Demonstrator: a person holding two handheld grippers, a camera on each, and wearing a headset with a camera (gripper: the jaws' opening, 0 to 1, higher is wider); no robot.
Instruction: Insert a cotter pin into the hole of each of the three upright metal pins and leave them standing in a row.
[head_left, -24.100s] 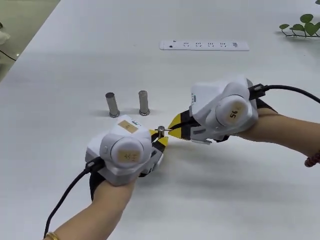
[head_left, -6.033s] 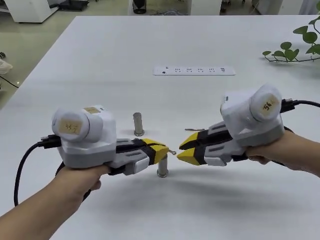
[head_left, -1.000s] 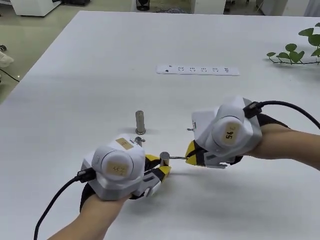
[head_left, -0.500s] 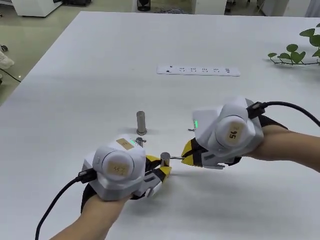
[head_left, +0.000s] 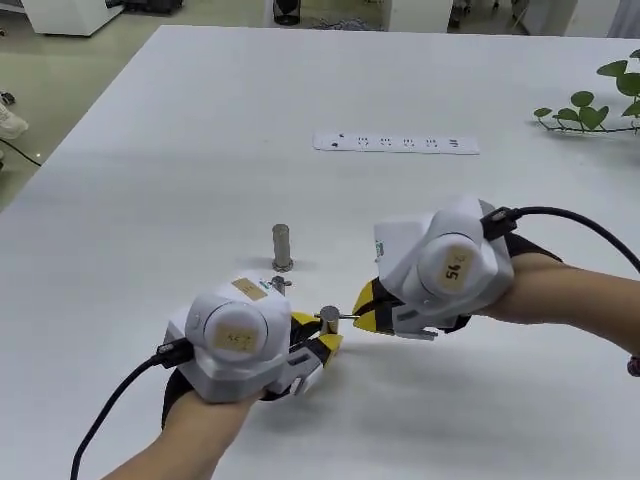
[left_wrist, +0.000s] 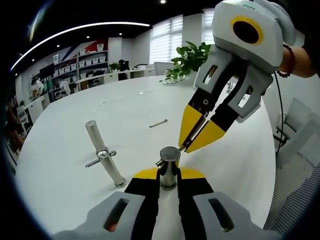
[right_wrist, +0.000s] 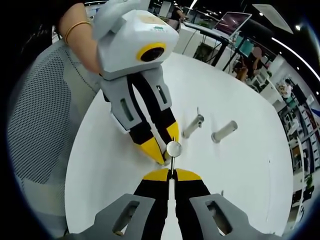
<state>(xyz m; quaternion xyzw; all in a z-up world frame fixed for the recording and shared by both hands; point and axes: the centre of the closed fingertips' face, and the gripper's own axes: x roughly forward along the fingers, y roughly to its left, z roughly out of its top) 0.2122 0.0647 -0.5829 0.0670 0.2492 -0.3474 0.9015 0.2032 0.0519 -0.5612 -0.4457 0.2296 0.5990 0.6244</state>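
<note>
Head view: left gripper (head_left: 325, 332) is clamped round the upright metal pin (head_left: 328, 316) standing on the worktop (head_left: 180, 160); right gripper (head_left: 360, 309), just to its right, pinches a cotter pin (head_left: 346, 316) lying level, tip toward the pin's head. Left gripper view: the cotter pin's tip meets that head from the right side. Right gripper view: the cotter pin points straight ahead at the head, so a short forward push should seat it; open worktop lies all round.

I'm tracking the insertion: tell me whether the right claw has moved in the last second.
Yes. Measured against the power strip, the right claw and its cotter pin have moved left, closing on the metal pin held by the left claw.
</note>
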